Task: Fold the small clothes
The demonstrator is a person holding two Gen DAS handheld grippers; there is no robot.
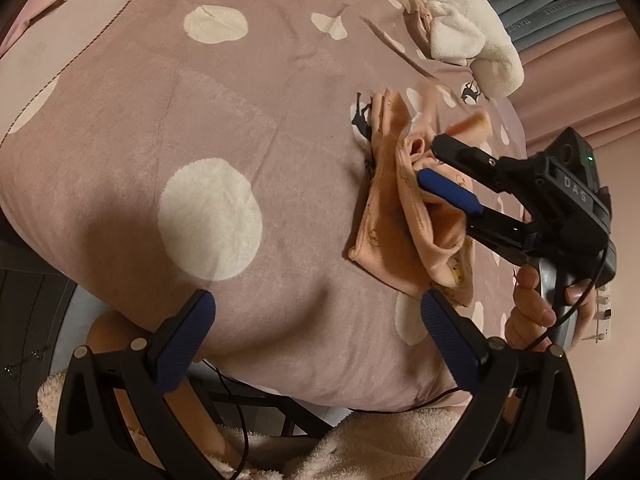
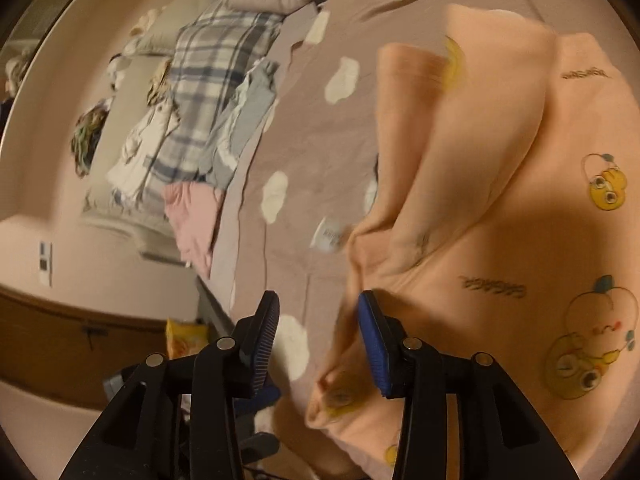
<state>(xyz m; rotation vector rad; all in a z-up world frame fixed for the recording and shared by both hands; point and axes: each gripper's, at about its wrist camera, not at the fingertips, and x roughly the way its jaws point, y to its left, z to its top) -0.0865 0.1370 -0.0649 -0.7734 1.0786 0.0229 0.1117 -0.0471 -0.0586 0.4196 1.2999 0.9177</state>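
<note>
the garment (image 1: 416,216), peach with small cartoon prints, lies crumpled at the right of the left wrist frame, on the spotted blanket (image 1: 168,128). the right gripper (image 1: 430,162) has its jaws parted over a raised fold, cloth between them but no pad visibly pressing. the left gripper (image 1: 316,316) is wide apart and empty at the lower edge. risk: the loose fold may slump and undo the crease, or a pad may snag it on withdrawal. the right wrist view is blurred, and the garment's far edge runs out of frame at right. its type is unclear.
</note>
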